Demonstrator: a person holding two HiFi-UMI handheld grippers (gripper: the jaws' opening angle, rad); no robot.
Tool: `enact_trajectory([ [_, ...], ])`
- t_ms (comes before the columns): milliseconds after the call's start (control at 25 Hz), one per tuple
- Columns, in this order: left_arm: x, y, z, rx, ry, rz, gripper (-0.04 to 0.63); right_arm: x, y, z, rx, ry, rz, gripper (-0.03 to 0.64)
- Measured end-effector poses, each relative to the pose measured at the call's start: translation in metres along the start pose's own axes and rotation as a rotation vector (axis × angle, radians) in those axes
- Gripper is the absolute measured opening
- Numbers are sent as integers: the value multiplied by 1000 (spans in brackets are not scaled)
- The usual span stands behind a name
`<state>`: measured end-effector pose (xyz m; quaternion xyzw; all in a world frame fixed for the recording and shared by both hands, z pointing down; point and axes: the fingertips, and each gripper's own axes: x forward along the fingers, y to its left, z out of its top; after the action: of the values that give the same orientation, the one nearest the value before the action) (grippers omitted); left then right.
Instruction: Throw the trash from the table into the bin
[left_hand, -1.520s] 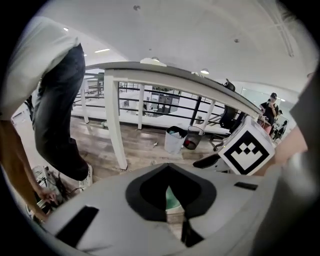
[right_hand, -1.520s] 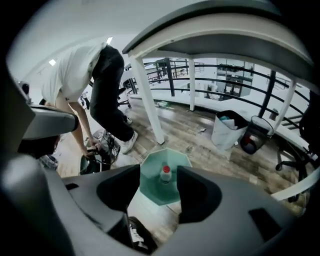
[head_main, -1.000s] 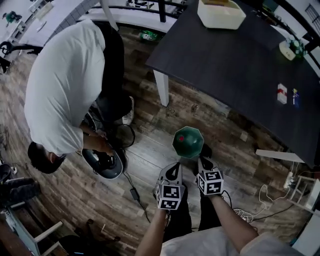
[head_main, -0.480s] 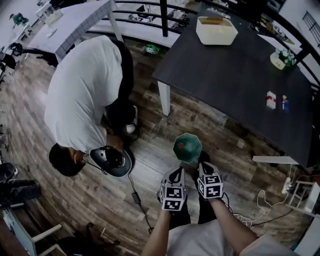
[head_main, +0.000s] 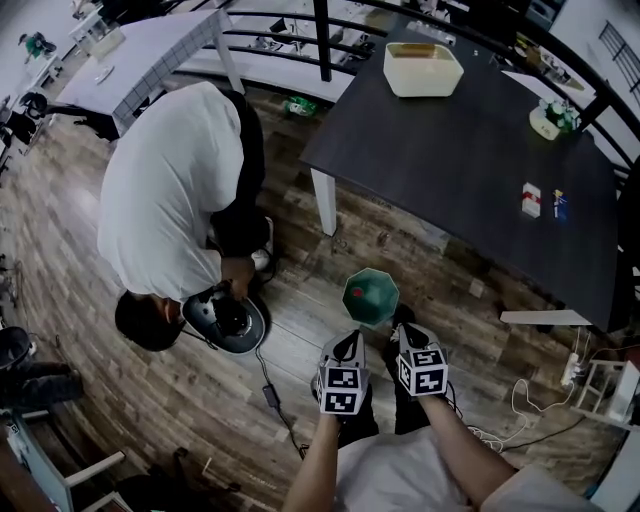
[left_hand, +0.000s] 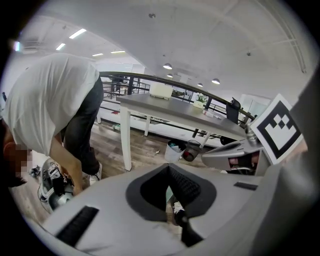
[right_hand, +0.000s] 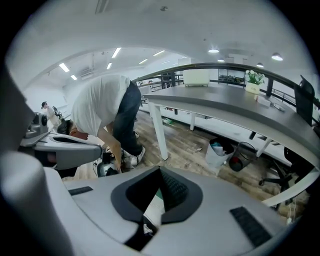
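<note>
The green bin (head_main: 371, 296) stands on the wooden floor just ahead of both grippers, with something small and red inside. My left gripper (head_main: 347, 341) and right gripper (head_main: 405, 328) hover side by side over its near rim, both shut with nothing between the jaws. Seen in the left gripper view, the left gripper (left_hand: 170, 186) has its jaws meeting, and the right gripper view shows the right gripper (right_hand: 159, 192) the same way. On the dark table (head_main: 450, 170) lie a small red-and-white box (head_main: 531, 199) and a blue item (head_main: 560, 205).
A person in a white shirt (head_main: 170, 190) crouches at the left over a round device (head_main: 228, 318) with a cable. A white tub (head_main: 423, 68) and a potted plant (head_main: 545, 120) sit on the table. A white table leg (head_main: 322, 200) stands near the bin.
Both grippers have risen a little while staying behind the bin. The crouching person has shifted and now has a hand on the round device.
</note>
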<state>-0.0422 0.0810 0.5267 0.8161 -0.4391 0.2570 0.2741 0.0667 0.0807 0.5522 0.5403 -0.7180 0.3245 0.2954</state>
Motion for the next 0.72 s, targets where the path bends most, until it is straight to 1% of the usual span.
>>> enact_trajectory([
  [160,-1,-3,4,-34,-21,5,25,-2,-2,2,-7,0,7,-3],
  [320,-7,2,10,-48,-35,41,26,-5,2,9,-20,-10,10,-2],
  [400,-9,-2,15,-53,-46,28,26,-8,-1,15,-12,-28,2,-2],
  [560,-7,-12,33,-23,-49,-2,26,-18,-17,41,52,-98,-25,-2],
  [720,8,-22,67,11,-66,-5,26,-29,-53,75,145,-174,-54,-2],
])
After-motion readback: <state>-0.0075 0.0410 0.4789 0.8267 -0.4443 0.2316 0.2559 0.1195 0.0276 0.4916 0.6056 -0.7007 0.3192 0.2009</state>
